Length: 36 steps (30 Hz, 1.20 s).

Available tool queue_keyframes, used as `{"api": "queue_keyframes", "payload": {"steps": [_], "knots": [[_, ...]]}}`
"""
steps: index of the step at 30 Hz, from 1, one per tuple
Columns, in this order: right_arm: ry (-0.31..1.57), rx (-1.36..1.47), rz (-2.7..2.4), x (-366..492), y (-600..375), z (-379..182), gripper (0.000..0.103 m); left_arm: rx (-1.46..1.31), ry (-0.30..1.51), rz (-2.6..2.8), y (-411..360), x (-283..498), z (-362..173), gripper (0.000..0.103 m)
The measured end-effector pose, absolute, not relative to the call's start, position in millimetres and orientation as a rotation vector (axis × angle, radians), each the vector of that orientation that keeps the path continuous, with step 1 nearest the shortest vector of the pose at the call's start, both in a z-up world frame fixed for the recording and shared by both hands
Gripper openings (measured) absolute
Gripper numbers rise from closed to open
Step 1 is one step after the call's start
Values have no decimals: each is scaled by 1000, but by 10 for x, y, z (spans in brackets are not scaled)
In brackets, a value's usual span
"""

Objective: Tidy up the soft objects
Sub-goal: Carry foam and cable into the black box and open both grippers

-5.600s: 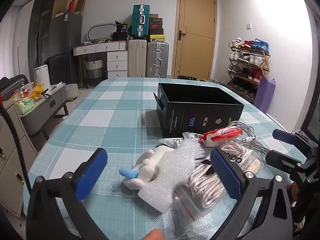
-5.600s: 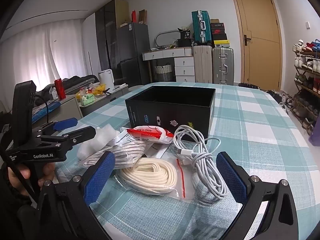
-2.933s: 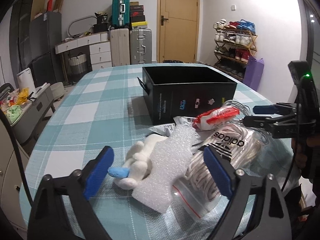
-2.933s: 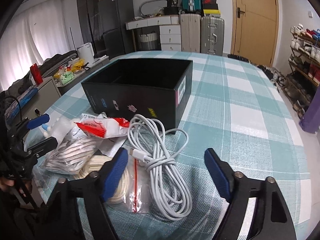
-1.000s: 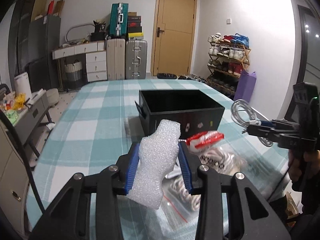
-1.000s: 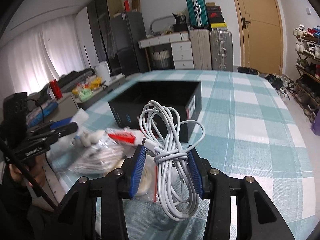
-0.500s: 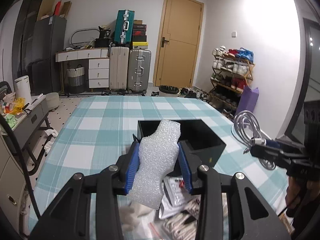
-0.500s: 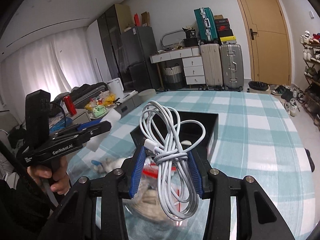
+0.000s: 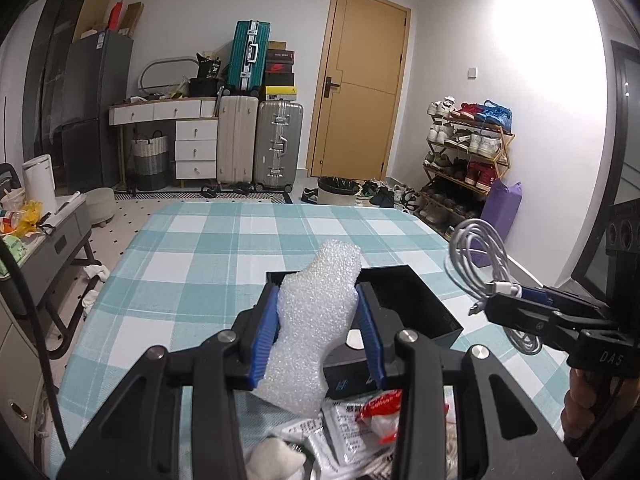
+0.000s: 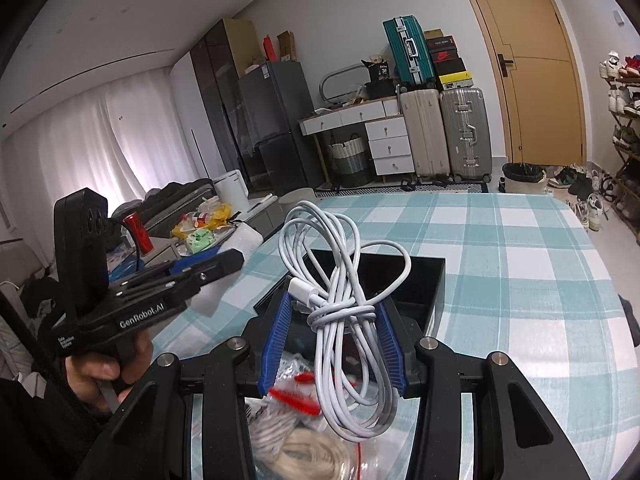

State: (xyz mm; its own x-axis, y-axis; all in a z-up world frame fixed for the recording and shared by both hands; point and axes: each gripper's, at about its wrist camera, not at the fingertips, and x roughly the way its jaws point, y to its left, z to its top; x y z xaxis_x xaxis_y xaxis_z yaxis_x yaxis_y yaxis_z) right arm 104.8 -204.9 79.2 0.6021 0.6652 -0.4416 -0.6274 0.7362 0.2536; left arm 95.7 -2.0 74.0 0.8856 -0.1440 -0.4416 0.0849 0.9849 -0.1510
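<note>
L gripper (image 9: 318, 332): jaws narrow, clamped on foam (image 9: 316, 320) at its waist; both blue pads press the sides, foam top sticks up past the tips. Mid-body grip prob. because the piece is light and squashy, so less flop.
R gripper (image 10: 332, 340): jaws narrow, pinching cable (image 10: 344, 308) at the wrapped knot. Knot = the one firm spot; loops stand above the pads, rest hangs below.
Box (image 9: 416, 300): black, open top, on checked table (image 9: 192, 280); sits fwd of and below both grippers. Looks like the drop target; a small round item lies on its floor, can't ID.
L pose: held up off the table, roughly level, pointing at the box; foam tip overlaps the near rim in L view. Above the opening or just short of it – can't tell.
R pose: also raised, to the R of L gripper, aimed at the box from its own side. Seen from L view the cable dangles free, not touching the box.
Gap L–R: apart, no contact; both converge on the same box.
Pile (image 10: 296, 432): bagged cords, red-white packet (image 9: 380, 408), white plush (image 9: 276, 458) lie on the table near the box, under the grippers. Not yet sorted.
Stage (judgement): two items in the air, neither in the box. Early.
Risk (judgement): cable tail could snag the rim on the way down; foam may spring when let go.
</note>
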Motion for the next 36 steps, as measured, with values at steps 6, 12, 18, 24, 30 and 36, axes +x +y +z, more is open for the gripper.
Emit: {"api": "queue_keyframes", "payload": {"steps": [6,12,18,24,30,36], "knots": [[562,71,750,1245,-1969,769,43,-117,493,-120,-96,1210,667,38],[591,62,753,1431,-1897,696,43,-121,523,-123,-141,1404,555,38],[614,42,755,1644,-1807,585,43,-120,552,-133,-189,1547,453,38],[623,19,755,1818,-1719,512,43,-116,559,-131,-243,1639,402,38],[641,3,754,1951,-1678,430,43,-111,576,-129,-274,1727,337,38],[664,-3,739,2075,-1664,316,44,-111,598,-126,-282,1790,264,38]]}}
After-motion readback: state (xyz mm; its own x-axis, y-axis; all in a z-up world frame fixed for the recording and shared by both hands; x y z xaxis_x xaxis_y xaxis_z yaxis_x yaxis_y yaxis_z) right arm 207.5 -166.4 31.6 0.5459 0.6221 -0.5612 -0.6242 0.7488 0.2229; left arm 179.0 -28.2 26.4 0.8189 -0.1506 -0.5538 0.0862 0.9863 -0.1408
